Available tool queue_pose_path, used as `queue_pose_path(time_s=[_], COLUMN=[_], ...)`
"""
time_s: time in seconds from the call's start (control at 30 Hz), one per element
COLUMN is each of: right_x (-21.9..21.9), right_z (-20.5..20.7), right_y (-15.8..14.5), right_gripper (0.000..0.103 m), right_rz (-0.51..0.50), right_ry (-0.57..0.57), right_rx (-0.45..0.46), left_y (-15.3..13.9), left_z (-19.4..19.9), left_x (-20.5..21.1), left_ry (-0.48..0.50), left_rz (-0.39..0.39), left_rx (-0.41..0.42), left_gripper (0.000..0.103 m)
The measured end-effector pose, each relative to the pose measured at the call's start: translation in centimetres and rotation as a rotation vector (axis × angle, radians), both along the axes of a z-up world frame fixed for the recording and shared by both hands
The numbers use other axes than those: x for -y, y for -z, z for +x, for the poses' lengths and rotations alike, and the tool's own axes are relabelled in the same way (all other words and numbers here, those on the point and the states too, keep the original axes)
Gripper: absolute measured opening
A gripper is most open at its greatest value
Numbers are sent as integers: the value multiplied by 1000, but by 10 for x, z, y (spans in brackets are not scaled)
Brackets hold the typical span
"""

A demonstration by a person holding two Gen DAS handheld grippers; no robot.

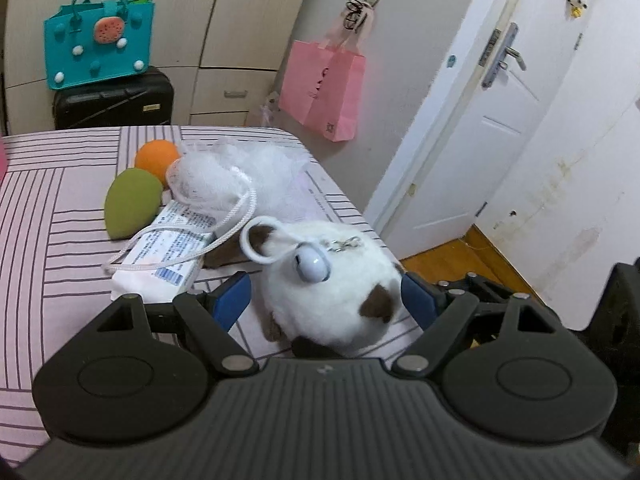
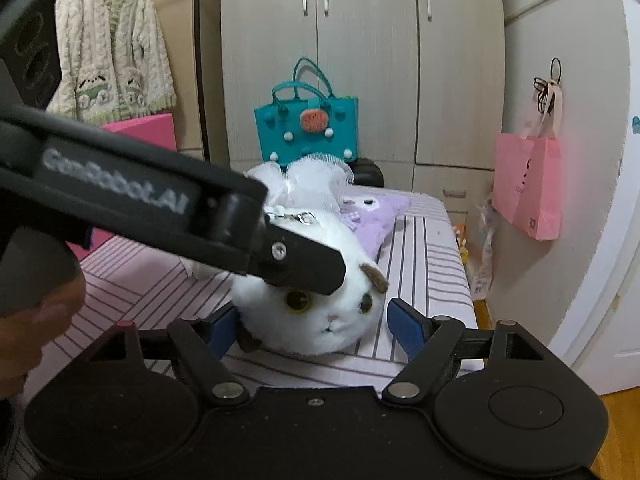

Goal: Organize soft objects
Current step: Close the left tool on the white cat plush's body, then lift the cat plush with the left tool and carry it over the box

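A white plush cat (image 1: pixel 332 292) with brown patches and a keyring lies on the pink striped sheet (image 1: pixel 52 208). My left gripper (image 1: pixel 326 300) is open, its blue pads on either side of the cat. In the right wrist view the cat's face (image 2: pixel 332 312) points at me. My right gripper (image 2: pixel 316 328) is open around the cat's head; its left pad touches the cat and its right pad stands clear. The left gripper's body (image 2: pixel 160 208) crosses above the cat.
Behind the cat lie a tissue pack (image 1: pixel 168 248), a white mesh bath pouf (image 1: pixel 224 172), a green sponge (image 1: pixel 132 204) and an orange ball (image 1: pixel 156 156). A purple plush (image 2: pixel 380 212) lies further back. A teal bag (image 2: pixel 308 128), pink bag (image 2: pixel 528 184) and door (image 1: pixel 500 100) surround the bed.
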State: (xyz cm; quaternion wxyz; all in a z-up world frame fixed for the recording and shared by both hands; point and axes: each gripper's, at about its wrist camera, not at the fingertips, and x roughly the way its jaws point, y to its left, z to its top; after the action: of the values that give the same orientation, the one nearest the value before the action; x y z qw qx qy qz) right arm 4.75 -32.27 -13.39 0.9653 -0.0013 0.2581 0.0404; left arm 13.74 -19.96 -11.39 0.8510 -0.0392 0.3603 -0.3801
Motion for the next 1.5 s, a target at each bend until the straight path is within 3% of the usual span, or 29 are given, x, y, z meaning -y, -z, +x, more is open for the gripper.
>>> queue_pose_path(time_s=[0.13,0.2,0.3,0.7,1.5], right_x=[1,2,1,-4,-57], right_z=[2,1,0,-7,-50], right_y=[1,1,1,-2,-29], right_gripper=[80,76,73,72,73], right_rz=[20,42,48,148,88], right_ry=[5,1,12,73,-14], right_rx=[1,3,5,-21,-32], left_y=[7,9,8,0,-29], left_z=[3,4,1,-17,-63], left_x=[-1,-2,-1,-2,-55], left_ry=[8,26,48,32,9], left_rz=[-7,-15,-17,27,28], left_rx=[-24,-44,-47,-17,-60], left_gripper=[77,66,63,63,63])
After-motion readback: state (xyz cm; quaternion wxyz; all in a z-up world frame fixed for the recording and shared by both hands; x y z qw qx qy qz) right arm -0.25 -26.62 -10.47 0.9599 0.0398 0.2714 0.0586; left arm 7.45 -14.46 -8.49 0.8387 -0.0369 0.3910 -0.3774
